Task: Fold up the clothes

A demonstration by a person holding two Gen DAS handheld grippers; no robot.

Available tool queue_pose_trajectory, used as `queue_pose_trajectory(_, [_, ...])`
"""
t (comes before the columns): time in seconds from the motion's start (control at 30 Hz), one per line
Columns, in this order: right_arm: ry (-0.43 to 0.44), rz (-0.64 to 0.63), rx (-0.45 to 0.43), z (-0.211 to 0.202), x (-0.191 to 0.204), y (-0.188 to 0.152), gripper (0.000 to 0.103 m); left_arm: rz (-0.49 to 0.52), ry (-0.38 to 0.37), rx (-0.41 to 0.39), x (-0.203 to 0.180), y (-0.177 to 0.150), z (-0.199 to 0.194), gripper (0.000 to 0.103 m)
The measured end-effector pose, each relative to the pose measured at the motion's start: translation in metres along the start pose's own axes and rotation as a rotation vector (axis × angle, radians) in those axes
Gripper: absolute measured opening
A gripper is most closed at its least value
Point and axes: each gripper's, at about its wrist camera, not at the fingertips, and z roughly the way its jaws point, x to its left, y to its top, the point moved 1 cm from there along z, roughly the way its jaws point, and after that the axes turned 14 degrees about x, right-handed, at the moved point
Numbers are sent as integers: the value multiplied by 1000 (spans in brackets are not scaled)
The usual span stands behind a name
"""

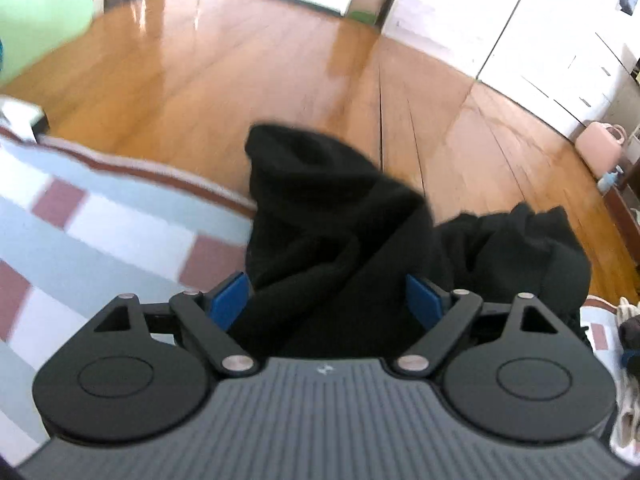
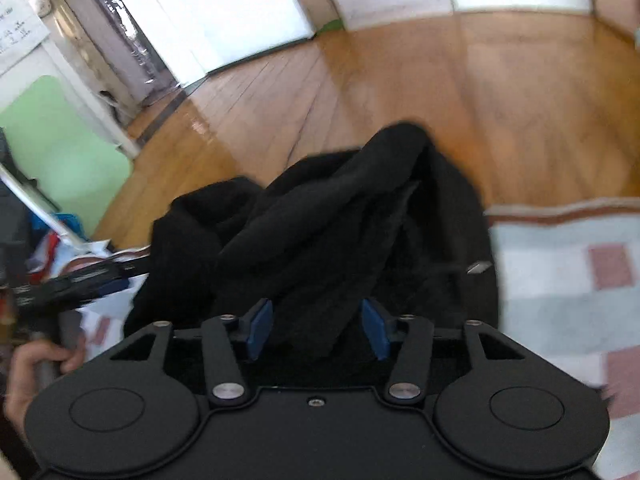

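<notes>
A black garment (image 1: pixel 320 208) lies bunched at the edge of a bed with a checked cover (image 1: pixel 100 240), part of it reaching past the edge. My left gripper (image 1: pixel 328 300) has its jaws wide apart, and a thick fold of the cloth fills the space between the blue pads (image 1: pixel 230 300). In the right wrist view the same black garment (image 2: pixel 340 216) is heaped ahead of my right gripper (image 2: pixel 318 332). That gripper is open, with a narrower fold lying between its pads (image 2: pixel 260 332). The left gripper (image 2: pixel 80 280) shows at the left, held by a hand (image 2: pixel 32 364).
Wooden floor (image 1: pixel 240 80) spreads beyond the bed edge. A pink bag (image 1: pixel 600 148) stands by white cabinets at the far right. Other clothes (image 1: pixel 628 340) lie at the right edge of the bed. A green mat (image 2: pixel 60 140) and a heap of coloured items (image 2: pixel 52 240) are at the left.
</notes>
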Motion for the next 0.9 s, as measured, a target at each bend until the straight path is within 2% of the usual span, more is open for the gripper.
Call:
queue_pose_trajectory(0.1, [8, -57, 32, 22, 12, 5, 62, -34, -52, 26, 7, 1, 11, 85])
queue_pose_trajectory(0.2, [-8, -48, 55, 50, 12, 13, 82, -17, -77, 32, 4, 3, 16, 85])
queue_pose_trajectory(0.23, [-34, -5, 77, 63, 7, 15, 91, -13, -91, 41, 6, 1, 19, 85])
queue_pose_trajectory(0.3, [-82, 80, 120, 87, -5, 21, 92, -24, -112, 51, 4, 2, 23, 85])
queue_pose_trajectory(0.4, [-38, 109, 93, 96, -11, 21, 92, -4, -112, 39, 1, 6, 22, 85])
queue_pose_trajectory(0.47, [-29, 40, 26, 94, -4, 19, 65, 21, -93, 21, -2, 6, 22, 85])
queue_pose_trajectory(0.5, [-41, -2, 11, 93, 1, 20, 57, 29, -83, 17, -3, 5, 21, 85])
queue_pose_trajectory(0.53, [-61, -56, -8, 88, 8, 21, 35, 34, -75, 16, -4, 5, 22, 85])
queue_pose_trajectory(0.57, [-101, -110, -41, 81, 15, 22, 8, 35, -70, 16, -7, 7, 24, 85])
queue_pose_trajectory(0.63, [-163, -187, -122, 53, 28, 26, 6, 45, -65, 12, -4, -2, 13, 85])
queue_pose_trajectory(0.8, [-340, -191, -405, -39, 40, 29, 1, 134, 25, -24, -17, -12, -2, 83])
queue_pose_trajectory(0.83, [-392, -189, -461, -58, 41, 29, 1, 135, 30, -28, -18, -13, -5, 83])
queue_pose_trajectory(0.9, [-474, -183, -513, -90, 37, 29, 1, 116, 10, -34, -14, -15, -11, 83])
